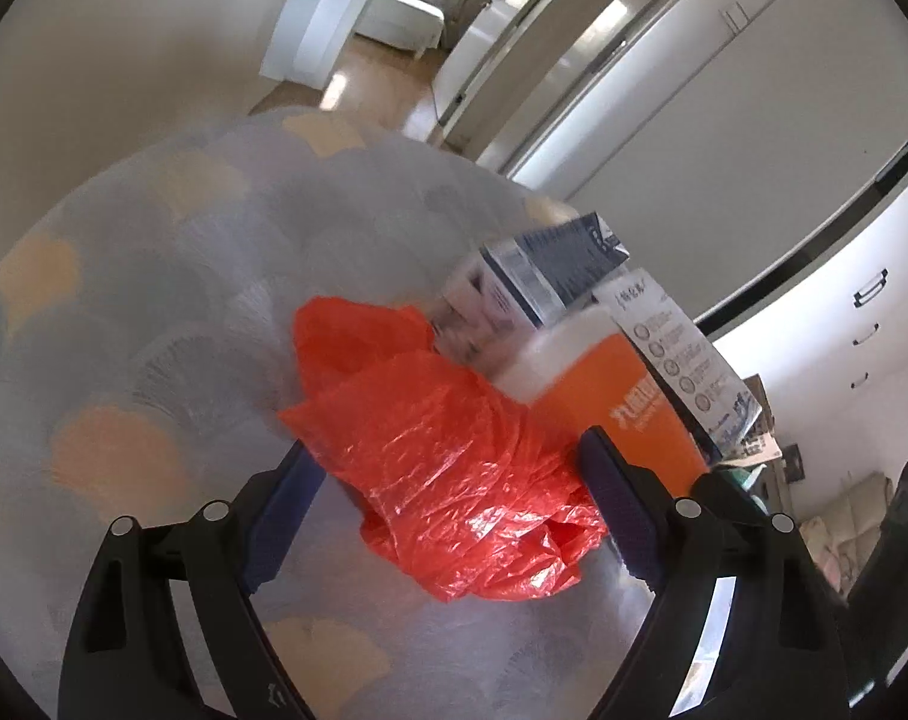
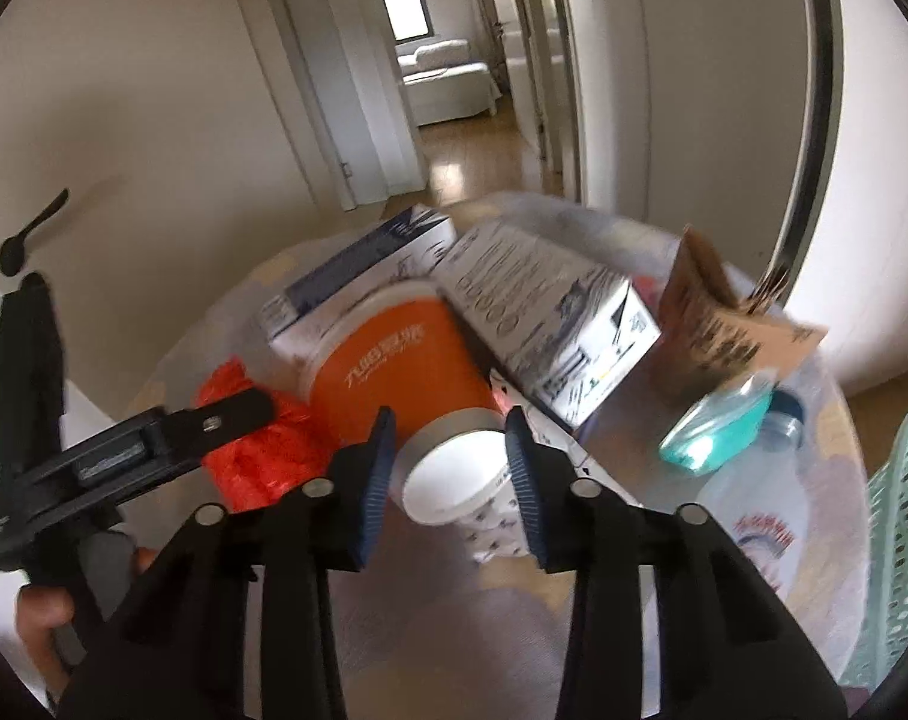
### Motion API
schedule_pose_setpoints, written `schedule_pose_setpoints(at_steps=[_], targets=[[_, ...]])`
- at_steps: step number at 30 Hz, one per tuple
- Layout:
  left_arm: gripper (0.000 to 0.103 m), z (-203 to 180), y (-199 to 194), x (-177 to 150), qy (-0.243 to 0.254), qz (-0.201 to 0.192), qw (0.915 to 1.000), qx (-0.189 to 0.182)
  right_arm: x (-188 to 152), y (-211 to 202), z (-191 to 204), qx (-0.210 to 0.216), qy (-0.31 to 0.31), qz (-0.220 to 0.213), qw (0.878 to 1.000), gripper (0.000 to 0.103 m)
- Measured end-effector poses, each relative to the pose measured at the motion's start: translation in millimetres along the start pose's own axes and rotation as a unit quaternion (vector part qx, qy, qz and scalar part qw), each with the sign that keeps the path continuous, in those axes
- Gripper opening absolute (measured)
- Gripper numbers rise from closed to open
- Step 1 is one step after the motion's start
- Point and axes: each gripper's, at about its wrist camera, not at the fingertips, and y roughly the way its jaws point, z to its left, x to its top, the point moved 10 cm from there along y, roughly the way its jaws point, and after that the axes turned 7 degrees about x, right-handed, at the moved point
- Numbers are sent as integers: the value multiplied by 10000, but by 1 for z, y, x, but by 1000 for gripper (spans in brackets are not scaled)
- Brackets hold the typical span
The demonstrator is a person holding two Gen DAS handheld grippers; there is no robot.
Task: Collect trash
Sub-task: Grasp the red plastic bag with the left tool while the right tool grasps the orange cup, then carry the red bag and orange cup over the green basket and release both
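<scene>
A crumpled red plastic bag [image 1: 454, 468] lies on the round patterned table [image 1: 124, 312]. My left gripper [image 1: 448, 480] is open, with its fingers on either side of the bag. In the right wrist view, an orange cup [image 2: 406, 384] lies on its side, its white bottom facing me. My right gripper [image 2: 448, 456] is open, with its fingers flanking the cup's bottom end. The cup also shows in the left wrist view [image 1: 610, 396]. Two white cartons [image 2: 550, 306] [image 2: 358, 276] lie behind the cup. The left gripper [image 2: 154, 438] and red bag [image 2: 262, 444] show at left.
A brown paper packet [image 2: 718, 324], a teal-liquid bottle [image 2: 718, 420] and a clear plastic bottle [image 2: 760, 516] lie on the table's right. A teal perforated basket [image 2: 904, 534] stands at the right edge. A hallway and doors lie beyond.
</scene>
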Motion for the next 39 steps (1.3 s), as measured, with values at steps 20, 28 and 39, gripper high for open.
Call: schedule_pose_setpoints(at_steps=[20,28,39], targets=[[43,20,-51,-7,783,-39,9967,-206,-7,-4,18,423,-5,402,9983,63],[43,31,-61,2,916,-163,9955,-161,-10,44,21,398,107,781,9961,63],[43,19,-58,-8,1194,-127,9924,-283,-25,33,27,446,211,763,9959,60]])
